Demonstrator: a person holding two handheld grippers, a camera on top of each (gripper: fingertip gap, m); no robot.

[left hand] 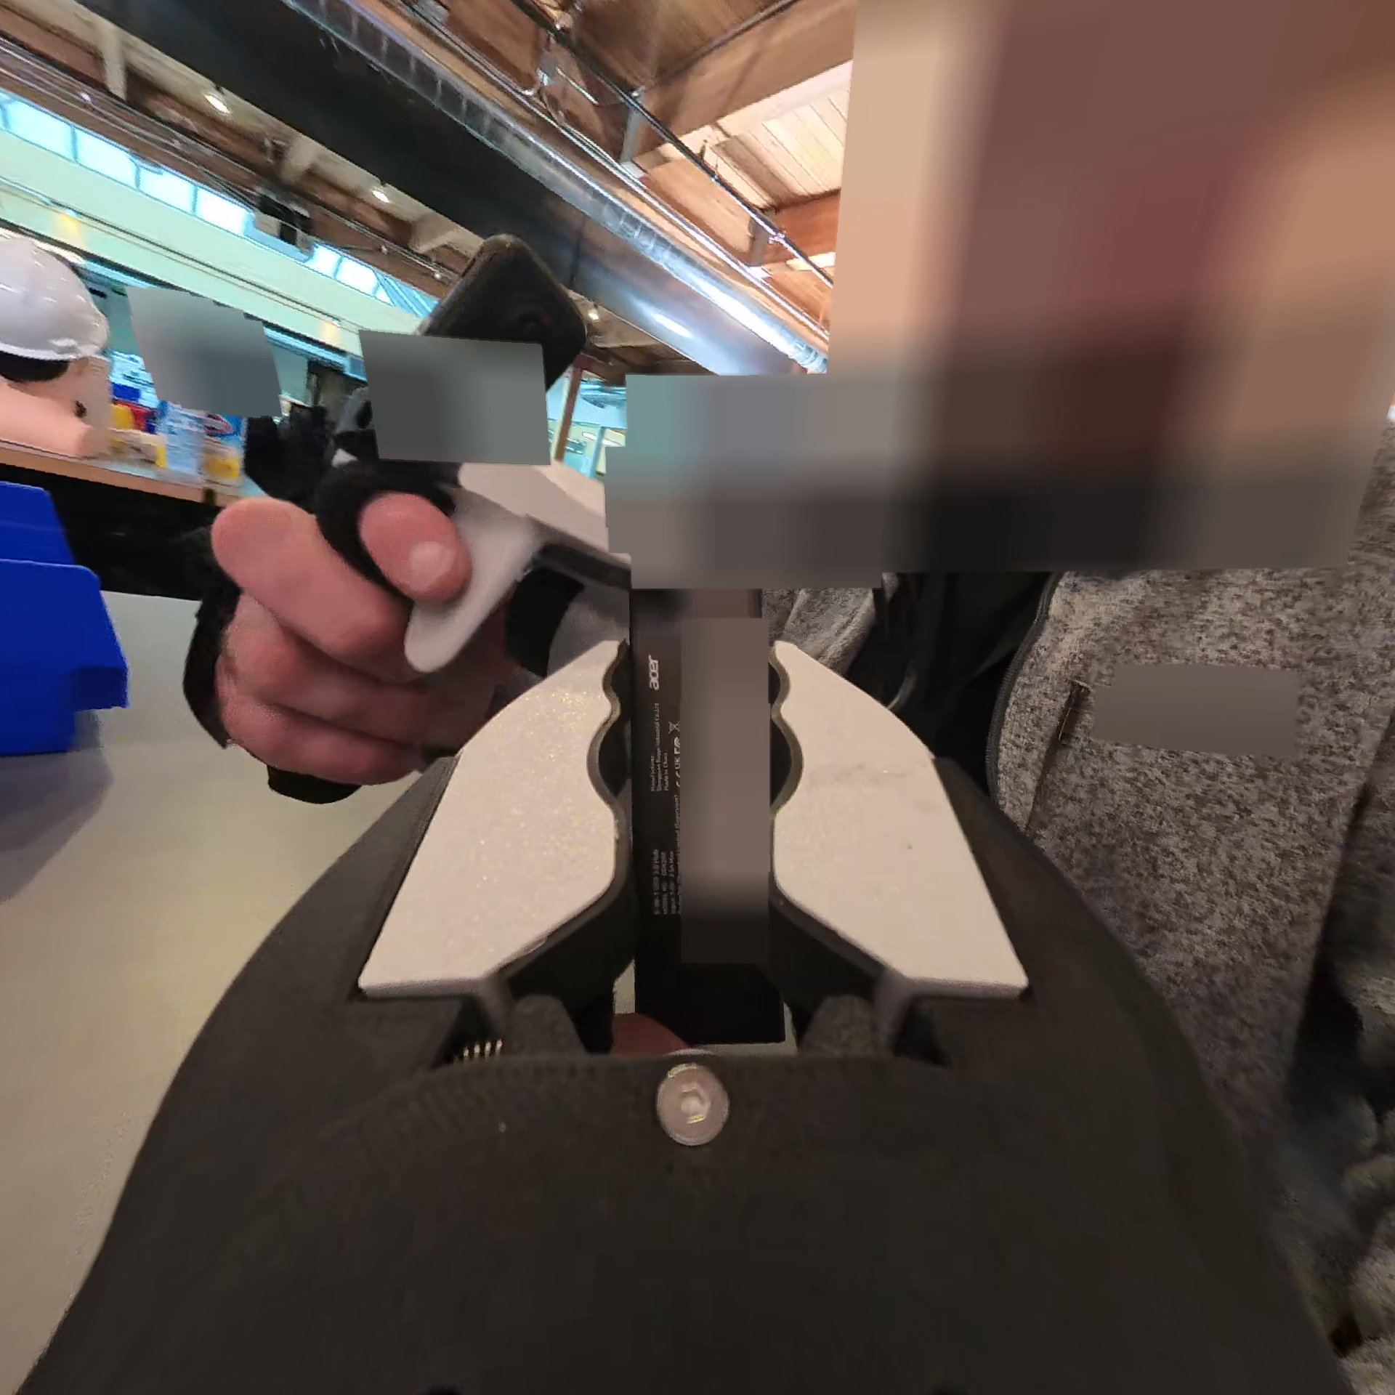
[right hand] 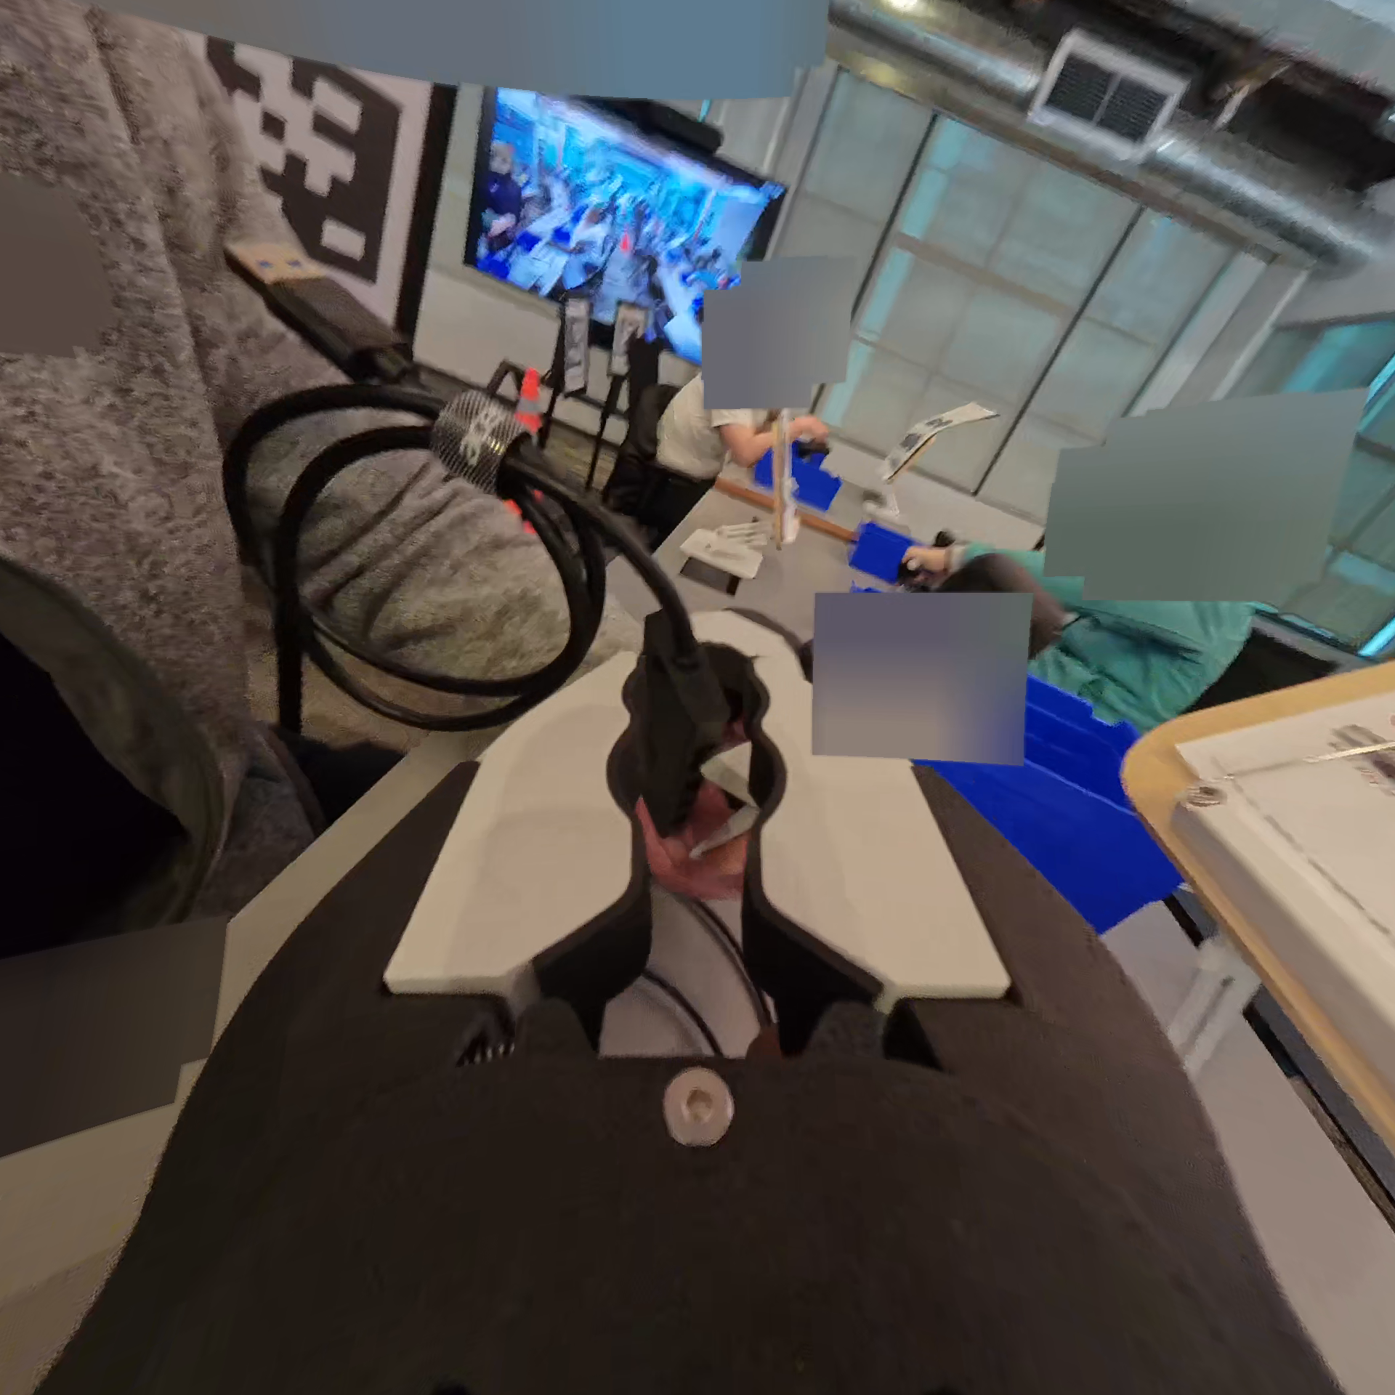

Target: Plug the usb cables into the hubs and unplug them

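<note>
The hub (left hand: 657,792) is clamped upright between the left gripper (left hand: 698,679) pads. A black plug (right hand: 675,725) stands loosely between the parted right gripper (right hand: 694,717) fingers; it should be regripped squarely, then aligned with a port.

Matt black plastic hub (left hand: 664,792) (fuzzy grey fleece jacket (left hand: 1177,868) behind)

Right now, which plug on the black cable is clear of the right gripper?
The metal-tipped plug with the blue insert, up left against the grey sleeve. The other plug, all black, stands between the right gripper's fingers.
</note>
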